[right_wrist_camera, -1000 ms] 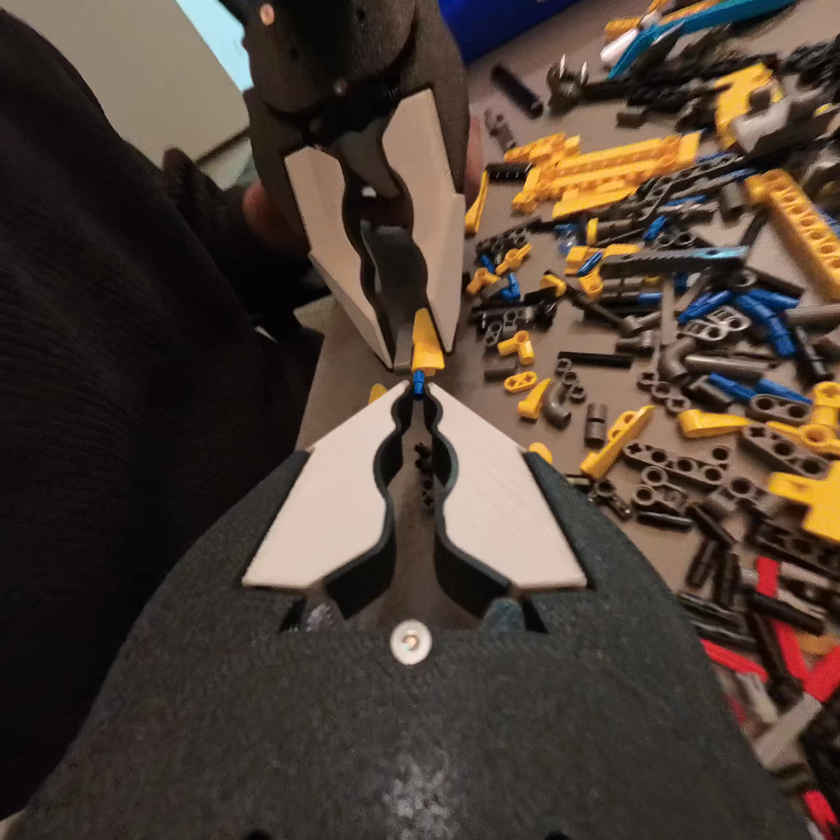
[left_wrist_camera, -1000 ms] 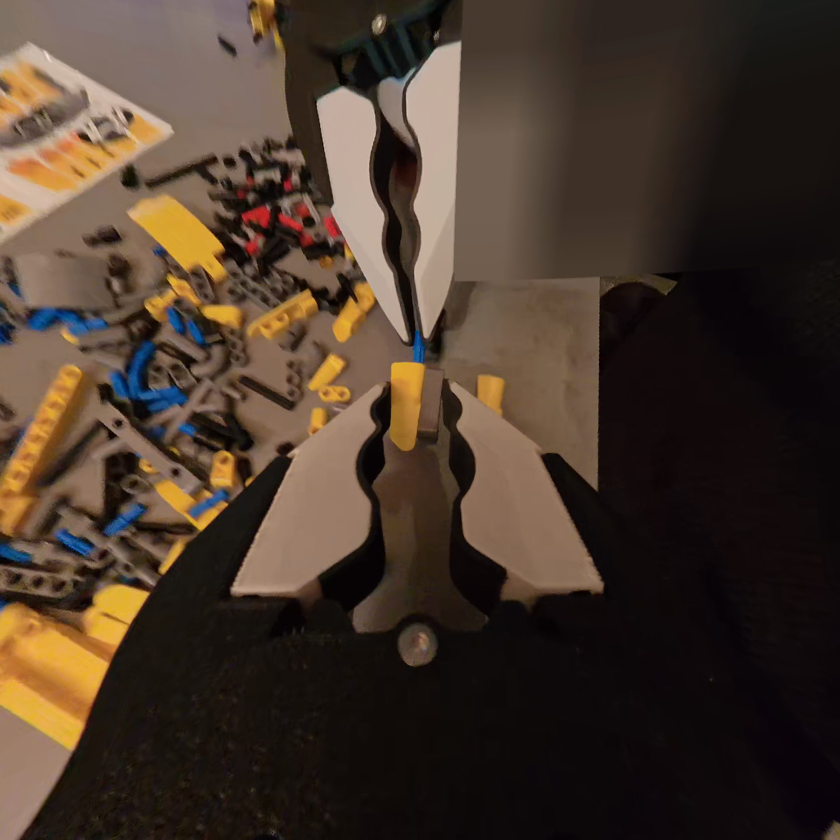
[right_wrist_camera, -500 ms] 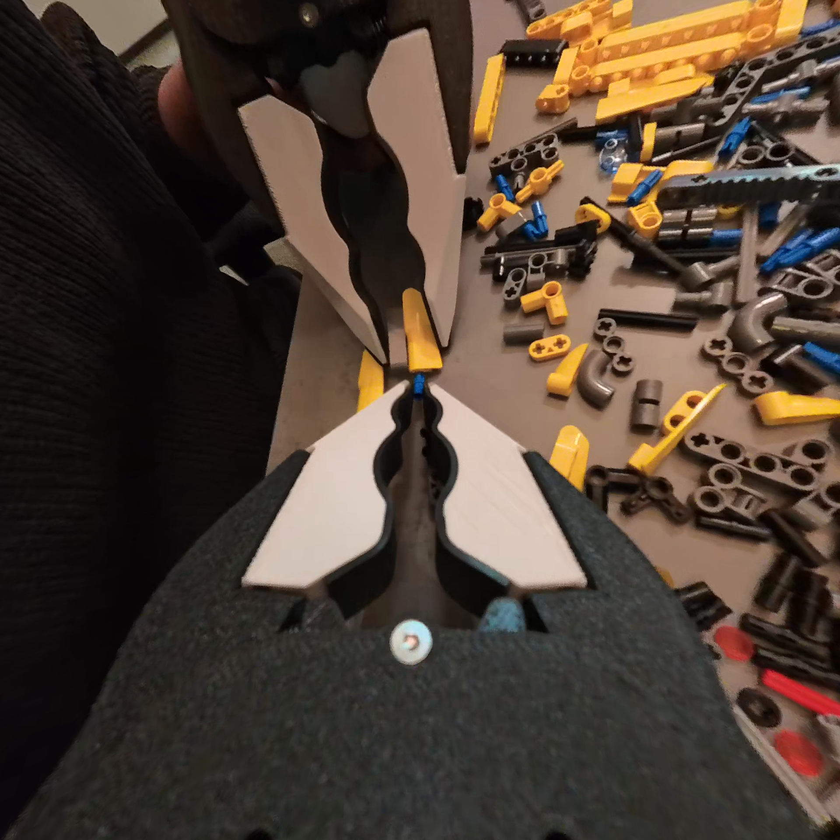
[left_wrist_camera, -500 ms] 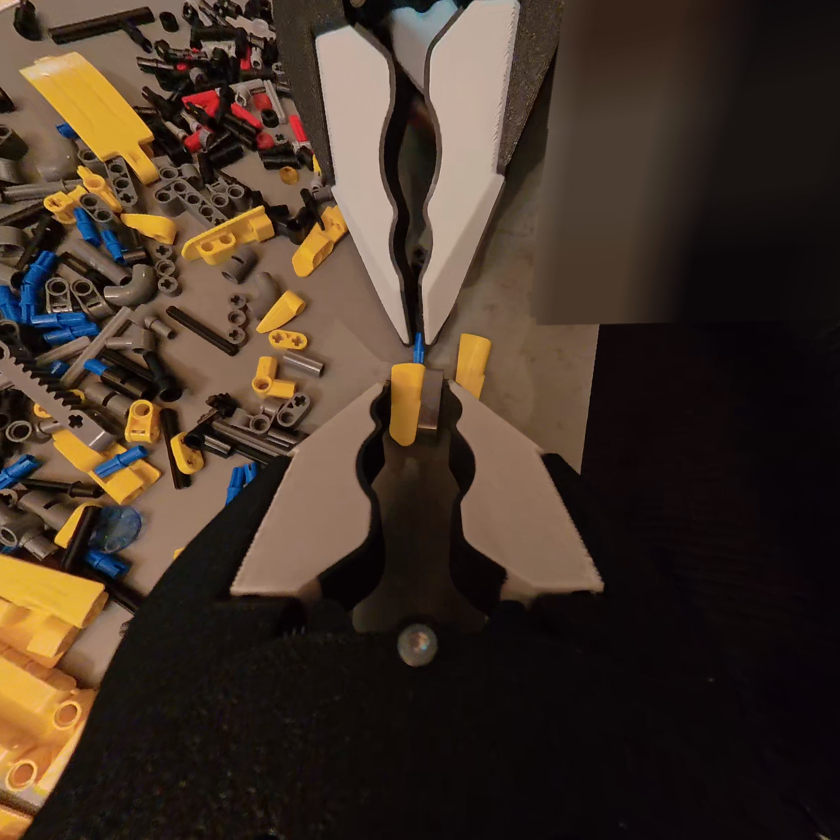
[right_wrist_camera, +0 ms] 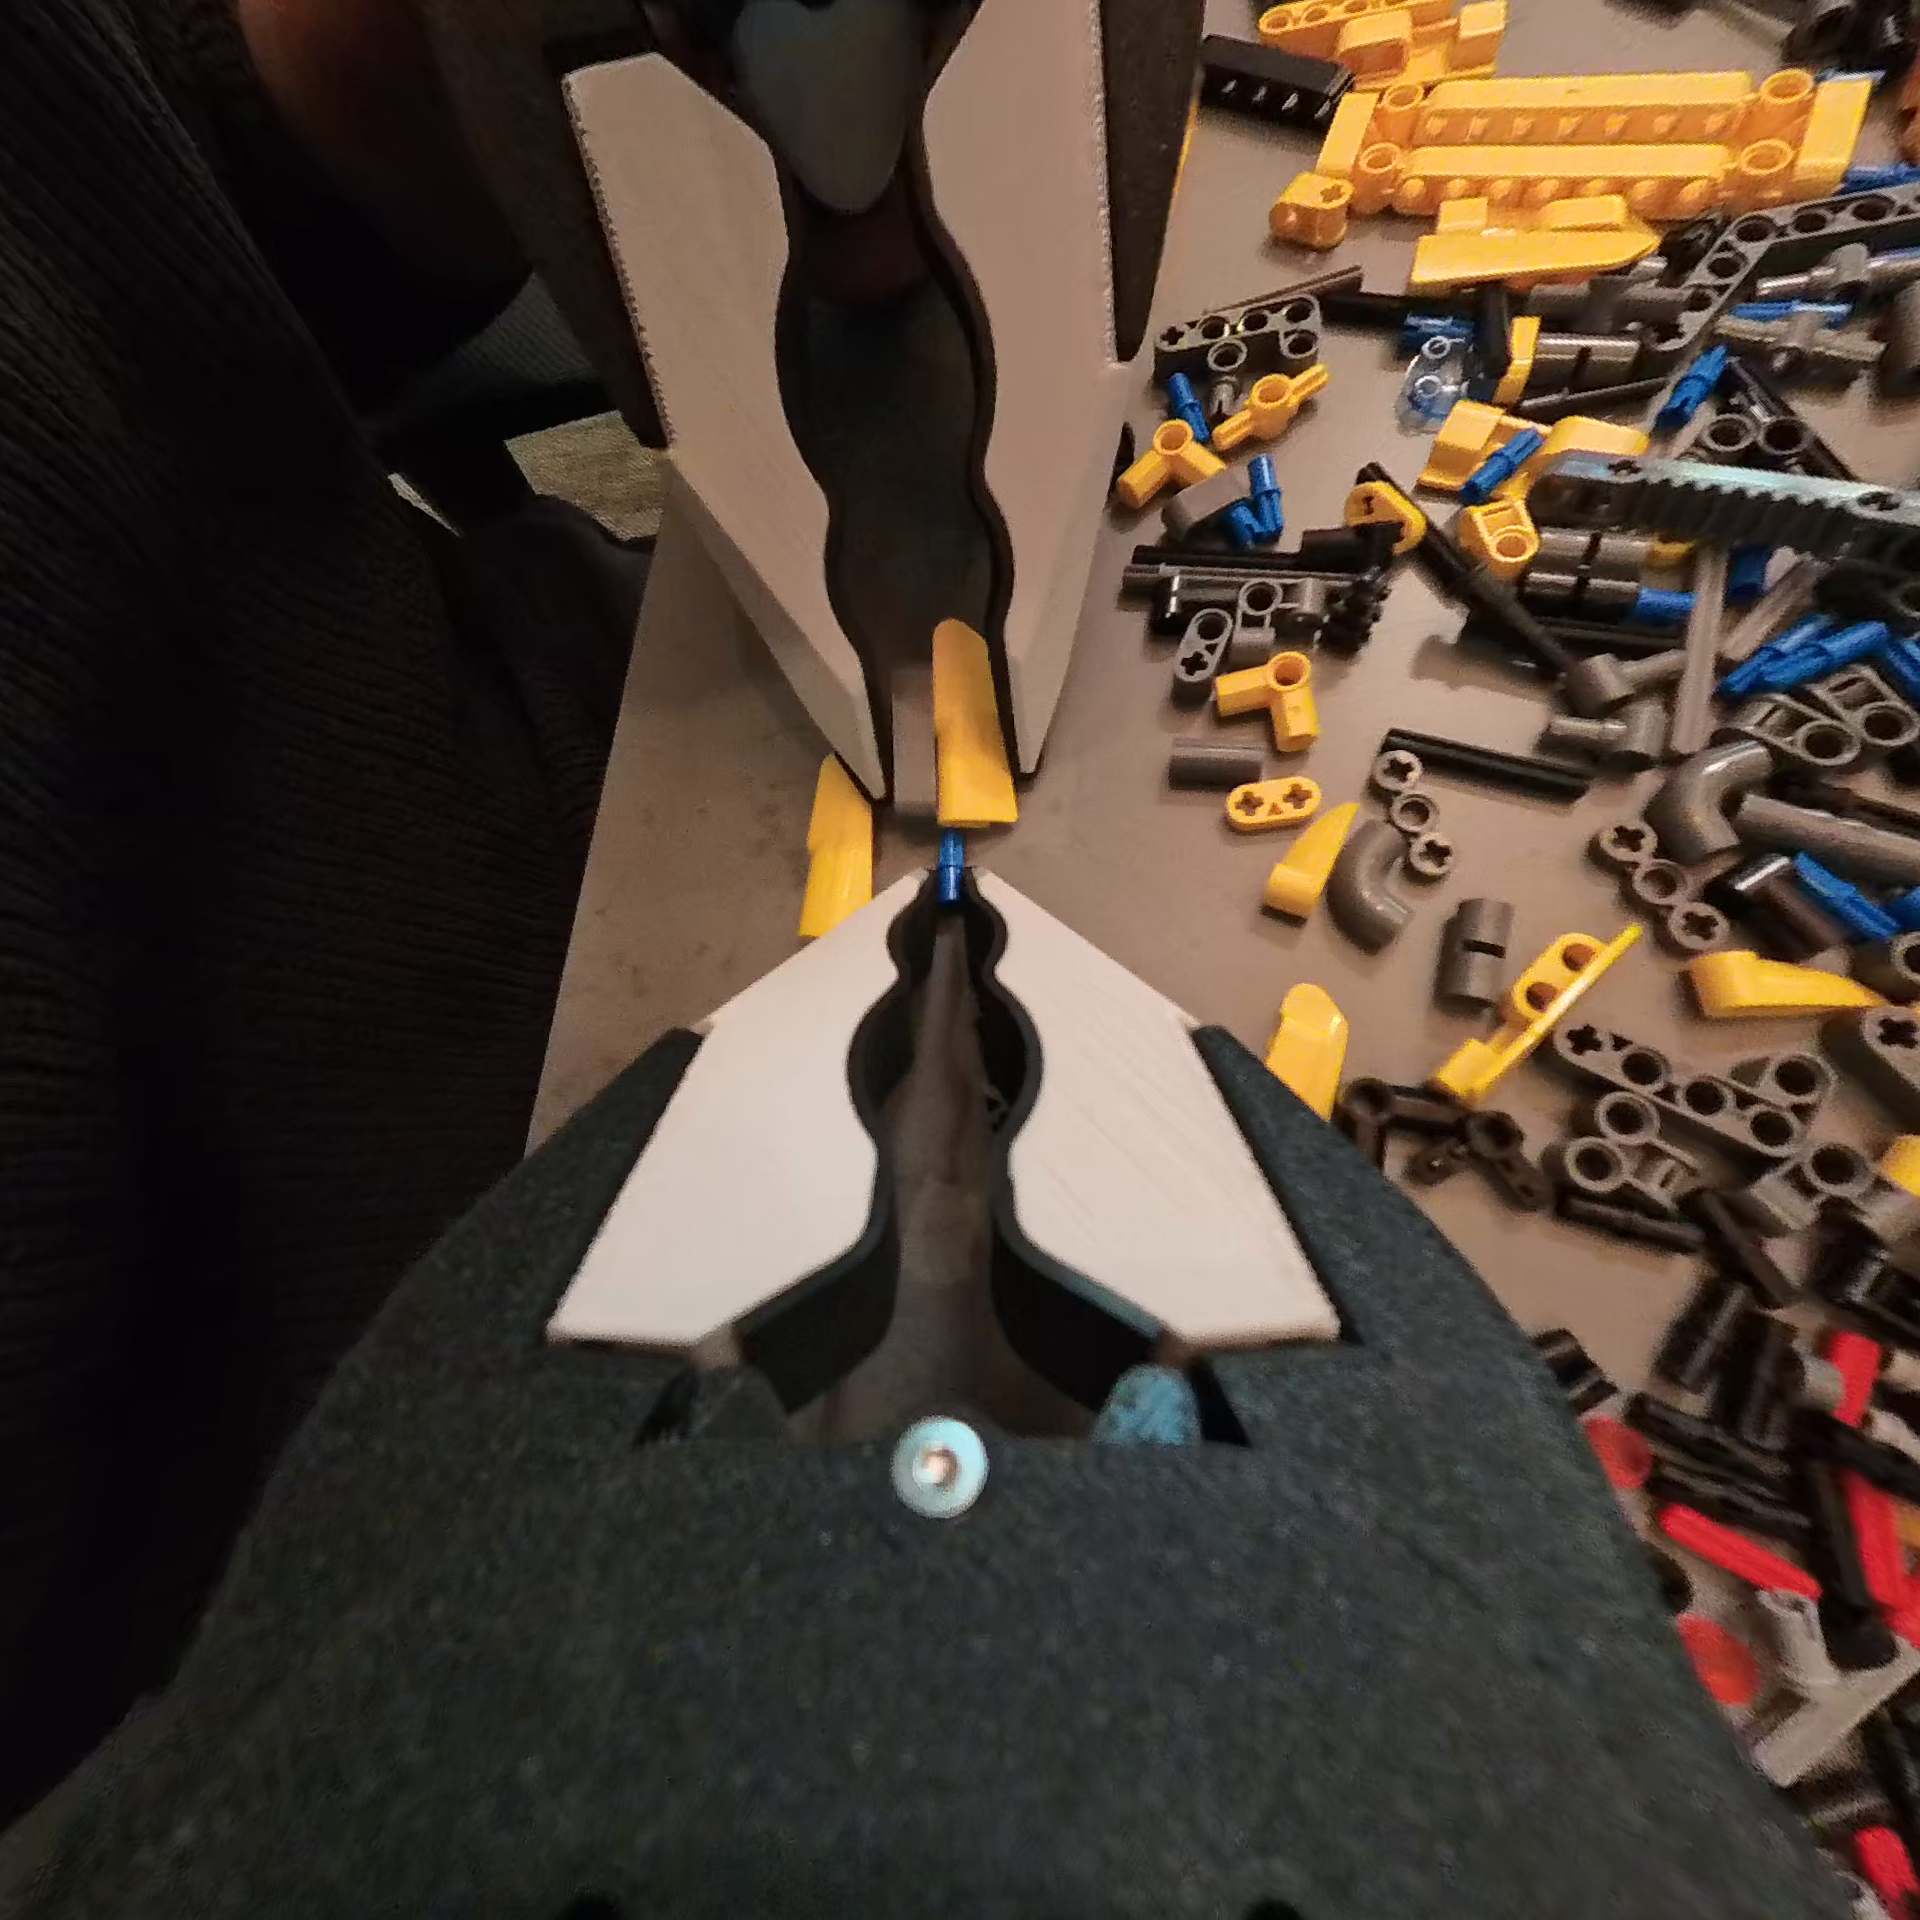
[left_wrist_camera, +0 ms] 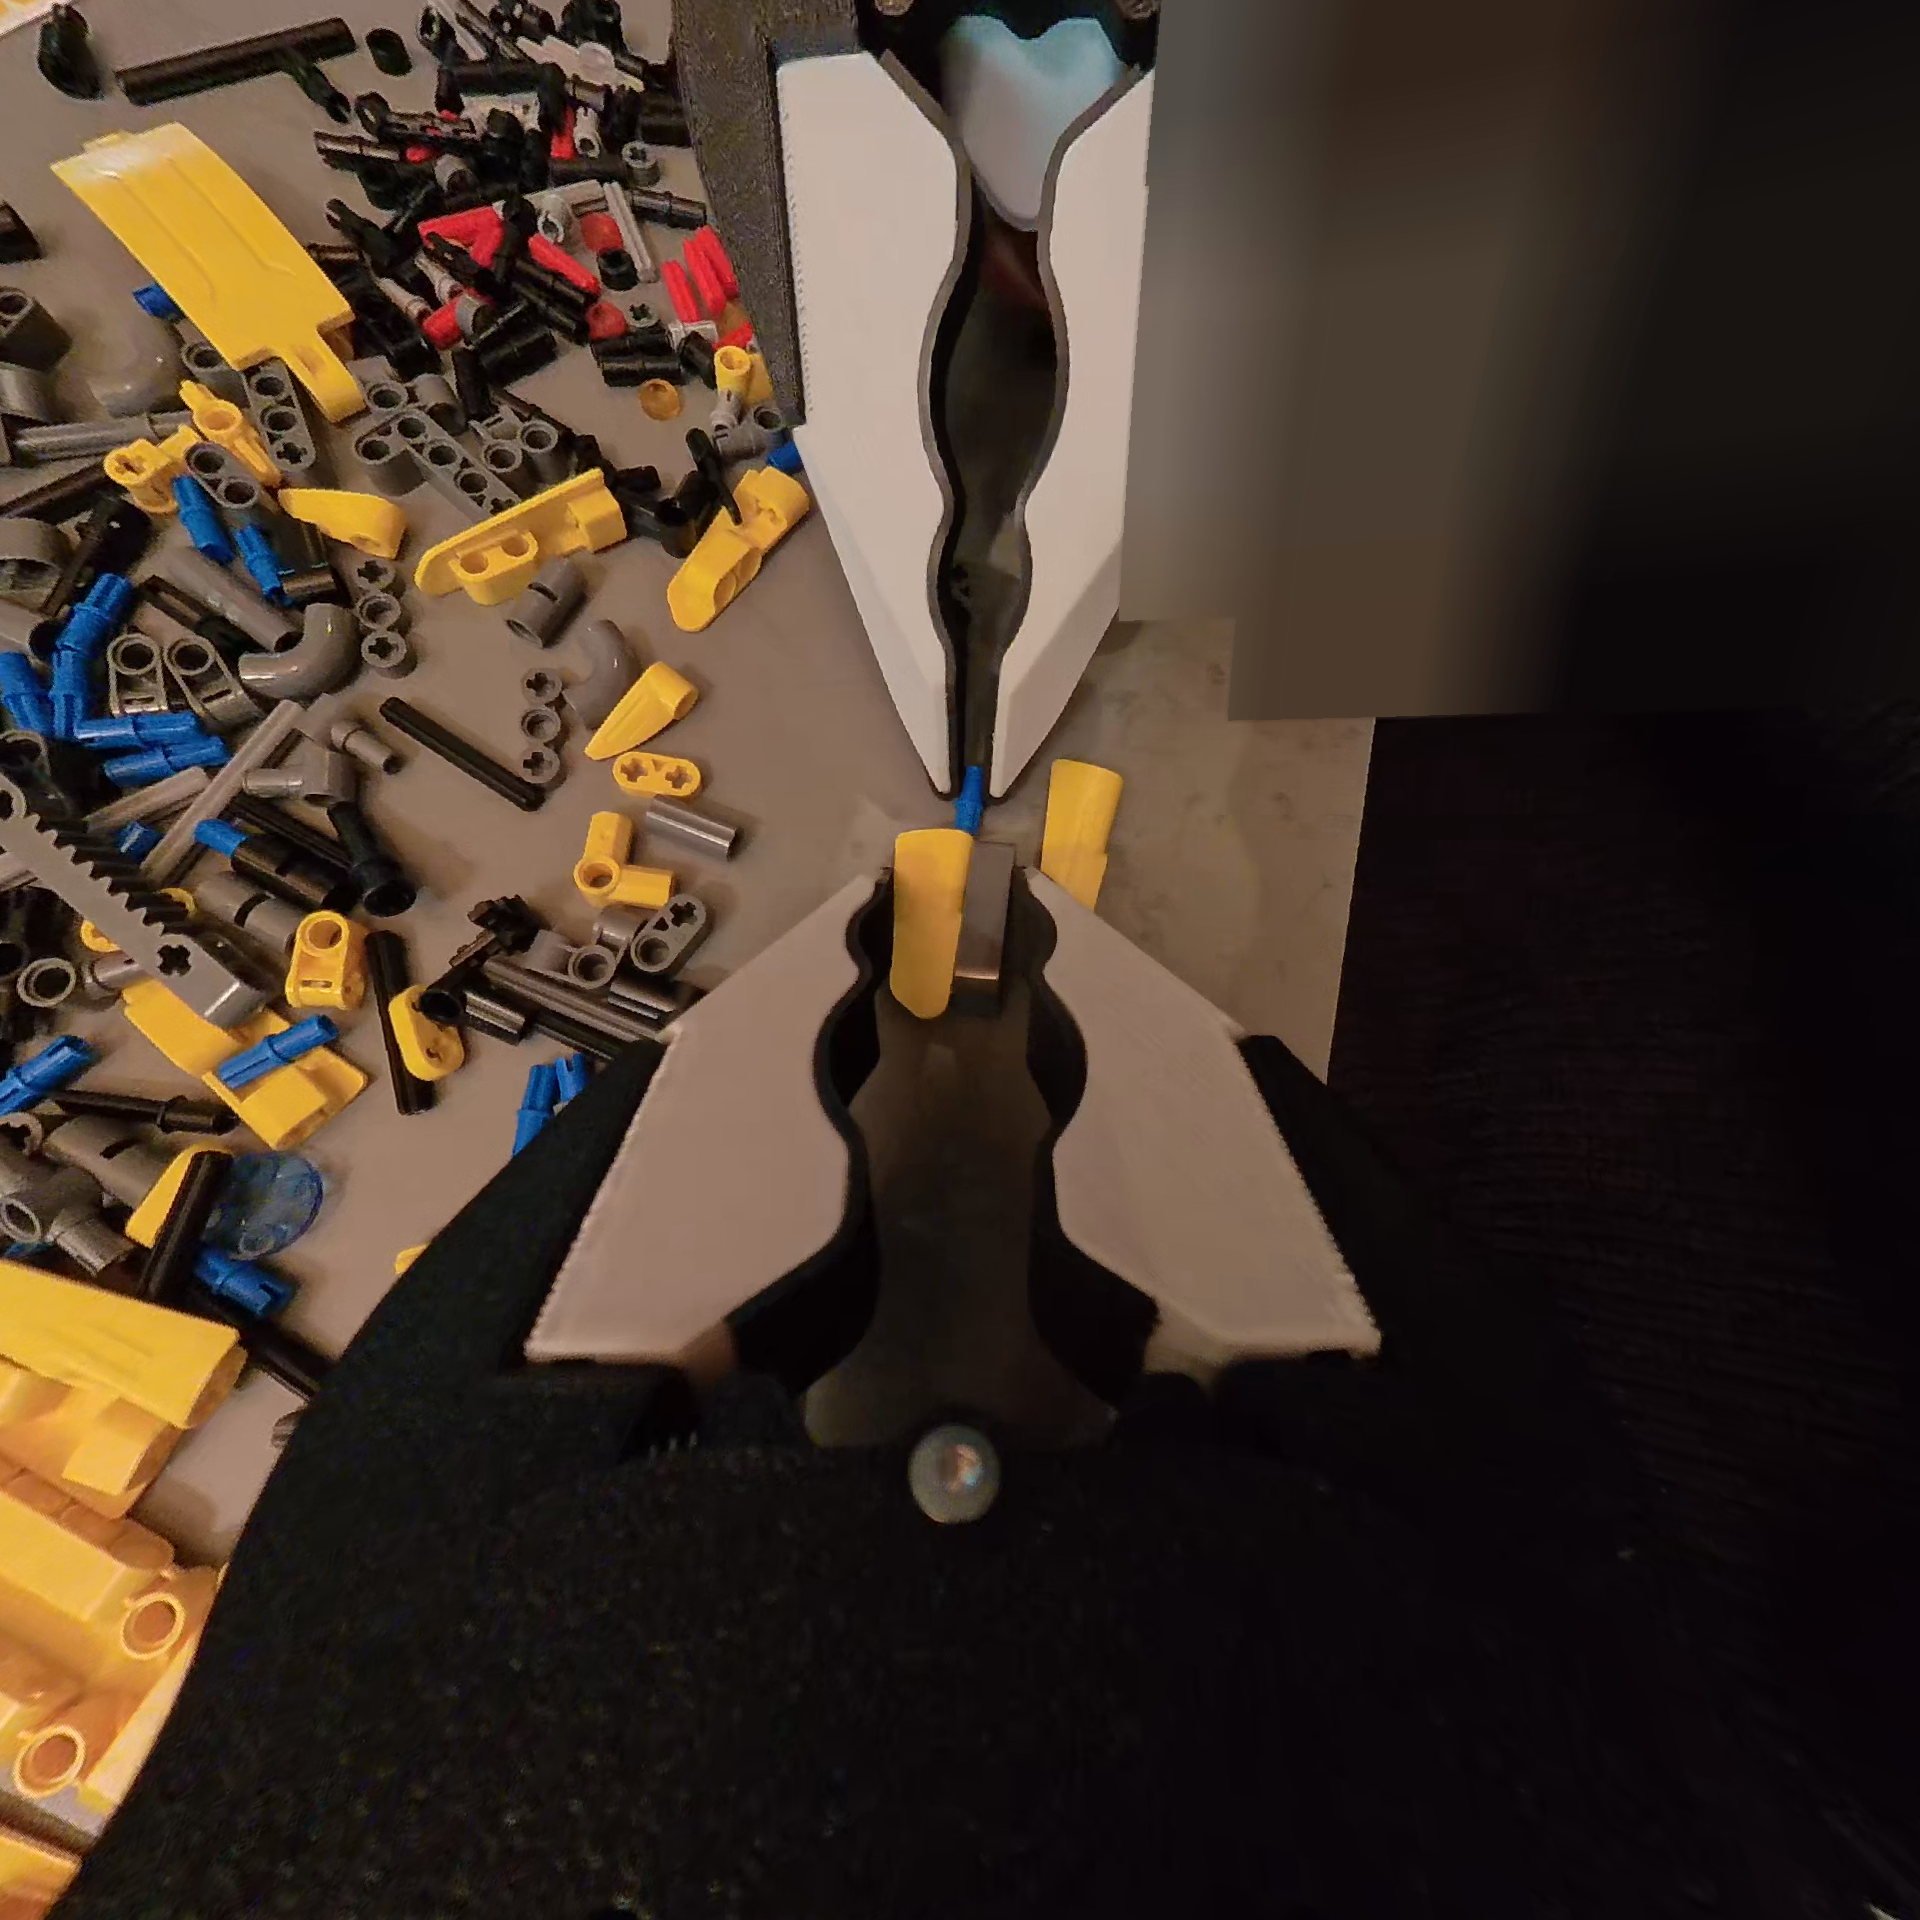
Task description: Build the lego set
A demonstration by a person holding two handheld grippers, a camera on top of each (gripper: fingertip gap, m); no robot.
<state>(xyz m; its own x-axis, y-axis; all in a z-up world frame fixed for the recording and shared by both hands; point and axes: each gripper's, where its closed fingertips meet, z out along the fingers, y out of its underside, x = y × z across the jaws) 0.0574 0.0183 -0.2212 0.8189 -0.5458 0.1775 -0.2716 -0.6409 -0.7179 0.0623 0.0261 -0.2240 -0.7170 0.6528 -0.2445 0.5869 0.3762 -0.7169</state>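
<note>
My left gripper is shut on a small yellow piece pressed against a grey piece. My right gripper is shut on a short blue pin. The two grippers face each other tip to tip above the table's near edge. The blue pin's free end touches the yellow piece. In the left wrist view the right gripper comes down from above with the pin. In the right wrist view the left gripper comes down from above.
A loose yellow piece lies on the grey table just beside the tips. Many loose yellow, blue, grey, black and red building pieces cover the table. Long yellow beams lie farther off. A person's dark sleeve is close by. Only a small space, under 4 cm, lies between the two pairs of fingers.
Both grippers have moved lower toward the table while staying tip to tip; more of the parts pile shows. Each still holds its piece.
</note>
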